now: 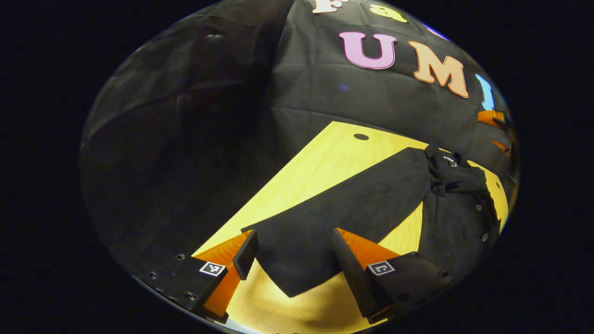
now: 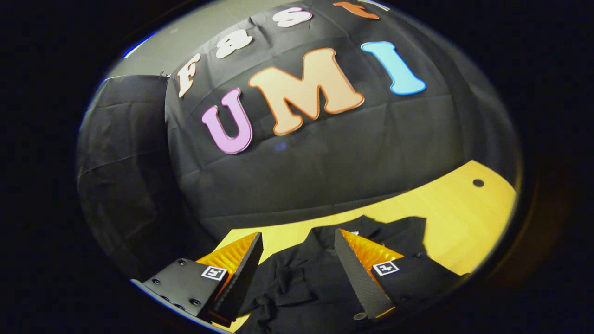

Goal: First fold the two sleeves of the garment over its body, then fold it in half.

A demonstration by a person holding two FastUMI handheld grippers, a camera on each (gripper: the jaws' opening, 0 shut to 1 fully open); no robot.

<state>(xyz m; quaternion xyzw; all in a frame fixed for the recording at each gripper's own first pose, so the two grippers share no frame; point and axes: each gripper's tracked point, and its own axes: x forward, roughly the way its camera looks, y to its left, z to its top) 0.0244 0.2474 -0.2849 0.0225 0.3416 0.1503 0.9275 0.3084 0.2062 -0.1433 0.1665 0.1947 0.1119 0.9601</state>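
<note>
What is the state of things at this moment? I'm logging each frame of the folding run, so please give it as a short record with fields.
garment: dark garment lying on the table, one sleeve stretched out flat
surface: wooden table
left gripper: left gripper open, above the sleeve end, holding nothing
right gripper: right gripper open, over the rumpled body of the garment
folding: sleeve not yet folded over
</note>
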